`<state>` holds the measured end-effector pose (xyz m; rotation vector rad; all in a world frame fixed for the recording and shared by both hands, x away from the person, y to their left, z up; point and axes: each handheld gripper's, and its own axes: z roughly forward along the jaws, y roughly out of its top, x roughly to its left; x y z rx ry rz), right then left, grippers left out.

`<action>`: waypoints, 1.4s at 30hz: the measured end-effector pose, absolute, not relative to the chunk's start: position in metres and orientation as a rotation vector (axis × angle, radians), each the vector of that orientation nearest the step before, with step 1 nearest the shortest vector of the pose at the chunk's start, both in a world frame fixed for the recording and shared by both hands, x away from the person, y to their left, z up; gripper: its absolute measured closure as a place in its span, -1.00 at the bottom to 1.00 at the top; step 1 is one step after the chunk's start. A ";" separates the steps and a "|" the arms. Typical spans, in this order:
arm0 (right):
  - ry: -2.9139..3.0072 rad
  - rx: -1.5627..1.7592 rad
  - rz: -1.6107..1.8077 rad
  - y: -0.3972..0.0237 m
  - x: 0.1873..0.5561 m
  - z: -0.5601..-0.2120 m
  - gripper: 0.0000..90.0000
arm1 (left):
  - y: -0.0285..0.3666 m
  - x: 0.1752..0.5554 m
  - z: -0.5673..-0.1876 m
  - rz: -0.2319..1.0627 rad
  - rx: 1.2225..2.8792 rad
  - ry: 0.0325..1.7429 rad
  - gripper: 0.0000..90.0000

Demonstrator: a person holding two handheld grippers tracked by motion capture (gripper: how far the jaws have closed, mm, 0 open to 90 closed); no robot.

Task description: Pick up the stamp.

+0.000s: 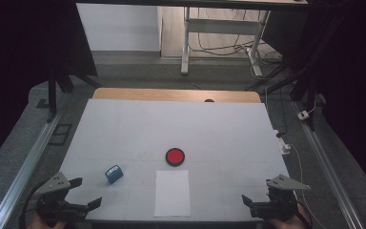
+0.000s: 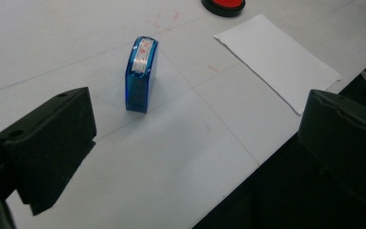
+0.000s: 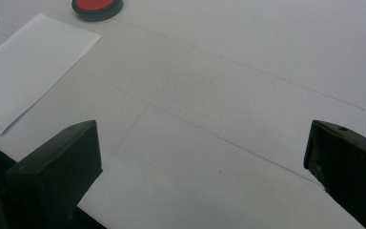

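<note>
Two grippers sit at the near edge of the white table in the high view, the left gripper at the near left corner and the right gripper at the near right corner, each with its jaws spread wide and nothing between them. The hands behind them are cut off by the bottom edge. A small blue stamp stands on the table just ahead and to the right of the left gripper, apart from it. A sheet of white paper lies between the two grippers, with a round red ink pad just beyond its far edge.

From the left gripper view, the left gripper has its jaws far apart and touches nothing. The stamp stands upright ahead of the gap, nearer the left jaw; the red marks on its top label are too small to read. The paper lies to the right, and the ink pad is cut off at the top.

From the right gripper view, the right gripper is likewise wide open over bare table. The paper lies to the left, the ink pad beyond it, partly cropped.
</note>
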<state>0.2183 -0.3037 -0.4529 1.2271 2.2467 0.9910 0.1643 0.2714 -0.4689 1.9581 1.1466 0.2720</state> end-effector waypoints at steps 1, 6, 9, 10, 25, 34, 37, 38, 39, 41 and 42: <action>2.247 1.227 0.991 -0.304 0.218 -0.453 -1.00 | 0.271 0.165 -0.468 0.273 1.959 1.140 -1.00; 2.251 1.219 0.985 -0.303 0.218 -0.453 -1.00 | 0.269 0.169 -0.467 0.270 1.959 1.072 -1.00; 2.256 1.220 0.984 -0.303 0.219 -0.453 -1.00 | 0.267 0.171 -0.466 0.276 1.958 1.054 -1.00; 2.257 1.220 0.986 -0.303 0.219 -0.453 -1.00 | 0.266 0.172 -0.466 0.288 1.961 1.054 -1.00; 2.269 1.221 0.980 -0.302 0.220 -0.454 -1.00 | 0.259 0.203 -0.470 0.335 1.966 1.059 -1.00; 2.276 1.222 0.975 -0.302 0.220 -0.454 -1.00 | 0.253 0.226 -0.473 0.322 1.985 1.079 -1.00; 2.277 1.222 0.974 -0.302 0.220 -0.454 -1.00 | 0.249 0.234 -0.473 0.333 2.018 1.095 -1.00; 2.277 1.222 0.973 -0.302 0.220 -0.454 -1.00 | 0.249 0.237 -0.474 0.331 2.023 1.097 -1.00; 2.277 1.222 0.973 -0.302 0.220 -0.454 -1.00 | 0.248 0.239 -0.474 0.335 2.031 1.098 -1.00; 2.278 1.225 0.972 -0.302 0.220 -0.454 -1.00 | 0.246 0.243 -0.475 0.341 2.046 1.099 -1.00; 2.278 1.225 0.972 -0.302 0.220 -0.454 -1.00 | 0.246 0.245 -0.475 0.348 2.048 1.102 -1.00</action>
